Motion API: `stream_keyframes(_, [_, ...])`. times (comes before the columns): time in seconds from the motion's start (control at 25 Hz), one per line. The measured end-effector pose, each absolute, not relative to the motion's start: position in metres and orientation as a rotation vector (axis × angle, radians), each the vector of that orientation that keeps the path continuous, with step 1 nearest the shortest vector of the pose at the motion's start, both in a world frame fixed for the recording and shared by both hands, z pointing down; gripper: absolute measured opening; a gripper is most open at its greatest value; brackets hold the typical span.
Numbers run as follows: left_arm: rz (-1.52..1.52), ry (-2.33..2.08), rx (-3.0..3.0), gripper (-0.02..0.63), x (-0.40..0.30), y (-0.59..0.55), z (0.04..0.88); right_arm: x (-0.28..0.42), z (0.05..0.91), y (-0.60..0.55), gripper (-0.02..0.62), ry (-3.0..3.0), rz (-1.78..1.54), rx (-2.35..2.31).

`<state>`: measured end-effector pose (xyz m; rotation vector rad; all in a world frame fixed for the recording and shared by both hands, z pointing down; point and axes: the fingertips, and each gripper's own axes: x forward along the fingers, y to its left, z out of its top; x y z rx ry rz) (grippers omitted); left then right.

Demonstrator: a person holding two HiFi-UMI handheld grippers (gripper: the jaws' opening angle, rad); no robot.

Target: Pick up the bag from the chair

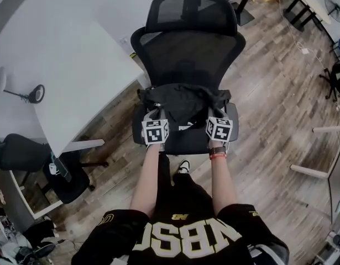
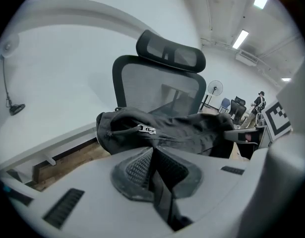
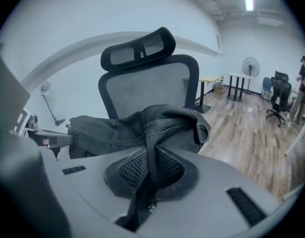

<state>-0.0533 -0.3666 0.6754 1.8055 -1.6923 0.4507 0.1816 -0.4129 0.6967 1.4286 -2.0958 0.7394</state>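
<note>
My left tool (image 2: pixel 153 175) and right tool (image 3: pixel 145 180) are both clenched on the black bag (image 1: pixel 183 101), which lies on the mesh office chair (image 1: pixel 186 51).

Bag (image 1: pixel 183 105) on chair (image 1: pixel 187 141) seat, before backrest (image 1: pixel 186 57); table (image 1: pixel 59 65) left of chair.

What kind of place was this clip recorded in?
Most likely an open-plan office. The mesh-backed office chair with the bag stands beside a white desk; the right gripper view shows more desks, swivel chairs and a standing fan on wood-look flooring.
</note>
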Motion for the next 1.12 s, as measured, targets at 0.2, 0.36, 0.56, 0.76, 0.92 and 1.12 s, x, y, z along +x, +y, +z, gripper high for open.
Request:
stream_keyframes(0.2, [0.427,-1.756,1.827,0.026,-0.049,-0.350,0.623,0.182,0.637,-0.400,0.037,-2.191,0.745,1.479])
stream_keyframes(0.36, [0.401,-1.786,1.925,0.026,-0.044,-0.344,0.583,0.187,0.593,-0.388,0.037,-2.239,0.702,1.532])
stream_keyframes(0.56, [0.331,-1.849,2.004,0.025,-0.044,-0.344,0.523,0.188,0.533,-0.390,0.037,-2.343,0.632,1.596])
stream_keyframes(0.76, [0.242,-1.928,2.079,0.025,-0.046,-0.340,0.468,0.185,0.469,-0.385,0.037,-2.443,0.517,1.611])
stream_keyframes(0.92, [0.211,-1.991,2.125,0.025,-0.048,-0.336,0.433,0.178,0.434,-0.381,0.037,-2.500,0.424,1.592])
stream_keyframes(1.12, [0.149,-2.047,2.199,0.025,-0.041,-0.329,0.388,0.174,0.386,-0.371,0.037,-2.555,0.300,1.634])
